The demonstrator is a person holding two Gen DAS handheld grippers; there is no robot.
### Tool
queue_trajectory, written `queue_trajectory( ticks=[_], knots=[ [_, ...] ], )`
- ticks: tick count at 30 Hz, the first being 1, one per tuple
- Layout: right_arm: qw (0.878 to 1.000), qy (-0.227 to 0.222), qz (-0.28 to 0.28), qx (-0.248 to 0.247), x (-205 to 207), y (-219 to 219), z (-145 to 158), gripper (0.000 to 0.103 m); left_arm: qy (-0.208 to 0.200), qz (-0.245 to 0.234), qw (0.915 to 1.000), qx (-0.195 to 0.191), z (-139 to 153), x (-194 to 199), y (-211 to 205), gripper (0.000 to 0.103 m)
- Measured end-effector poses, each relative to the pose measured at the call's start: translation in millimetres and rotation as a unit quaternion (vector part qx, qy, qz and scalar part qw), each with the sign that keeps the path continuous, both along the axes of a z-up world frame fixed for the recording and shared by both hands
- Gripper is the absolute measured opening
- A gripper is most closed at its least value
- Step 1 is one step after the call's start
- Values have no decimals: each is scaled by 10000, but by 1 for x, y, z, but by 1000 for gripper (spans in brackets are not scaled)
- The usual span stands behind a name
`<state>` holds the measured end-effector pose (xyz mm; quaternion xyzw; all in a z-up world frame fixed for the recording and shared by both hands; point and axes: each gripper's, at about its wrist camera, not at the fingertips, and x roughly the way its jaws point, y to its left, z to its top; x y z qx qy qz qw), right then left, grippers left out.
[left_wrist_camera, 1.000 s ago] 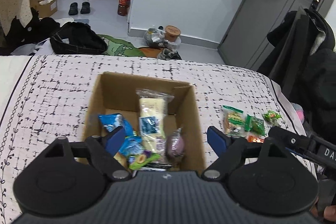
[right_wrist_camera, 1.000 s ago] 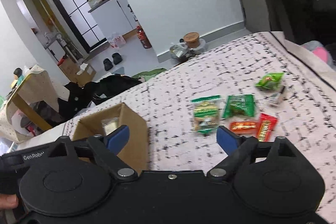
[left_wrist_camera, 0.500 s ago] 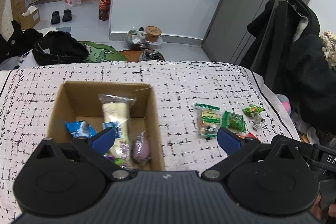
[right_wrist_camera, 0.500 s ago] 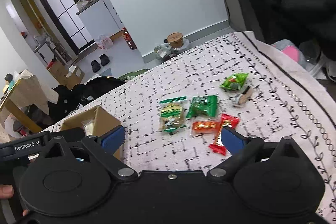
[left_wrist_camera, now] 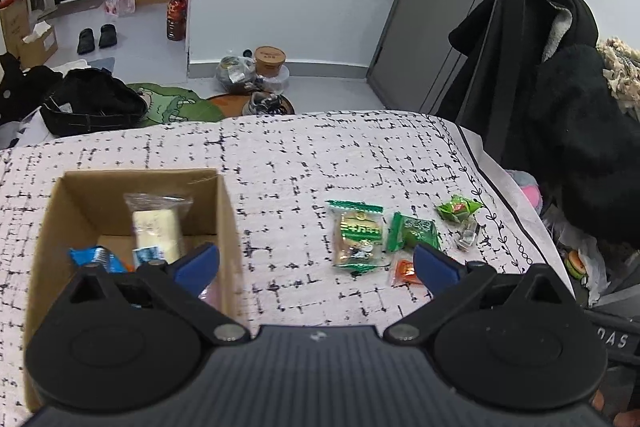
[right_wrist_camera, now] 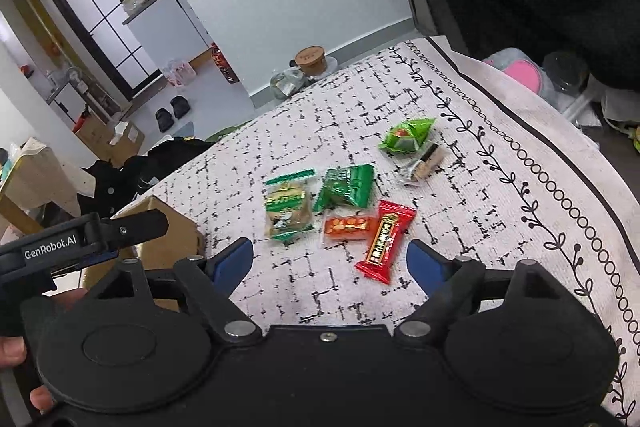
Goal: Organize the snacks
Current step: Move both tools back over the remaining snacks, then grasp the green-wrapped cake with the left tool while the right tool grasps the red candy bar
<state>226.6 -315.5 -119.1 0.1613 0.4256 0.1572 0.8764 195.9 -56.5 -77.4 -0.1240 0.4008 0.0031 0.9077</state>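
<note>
My right tool [right_wrist_camera: 330, 261], empty and narrowing, hovers over the red bar [right_wrist_camera: 385, 241] on the table [right_wrist_camera: 500, 155] near the box [left_wrist_camera: 224, 211]; it looks light, crinkly and slippery, so I'd pinch mid-length across its width.

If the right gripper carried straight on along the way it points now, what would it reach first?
Most likely the red snack bar, which lies just ahead between the closing fingers of the right gripper, with nothing between them yet. The orange packet lies right beside it; depth is hard to judge here.
</note>
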Motion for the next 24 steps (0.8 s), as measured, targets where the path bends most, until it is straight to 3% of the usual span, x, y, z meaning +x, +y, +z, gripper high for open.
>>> queue_trajectory(
  ticks=[9, 16, 24],
  knots=[
    [9992, 362, -193, 2, 15, -5, -27, 61, 47, -198, 9998, 5, -14, 19, -18, 98],
    [9981, 563, -249, 27, 33, 2, -48, 43, 191, -191, 9996, -37, -30, 36, -25, 85],
    [9960, 814, -302, -227, 49, 15, -74, 36, 426, -178, 9988, -149, -53, 52, -29, 72]
  ],
)
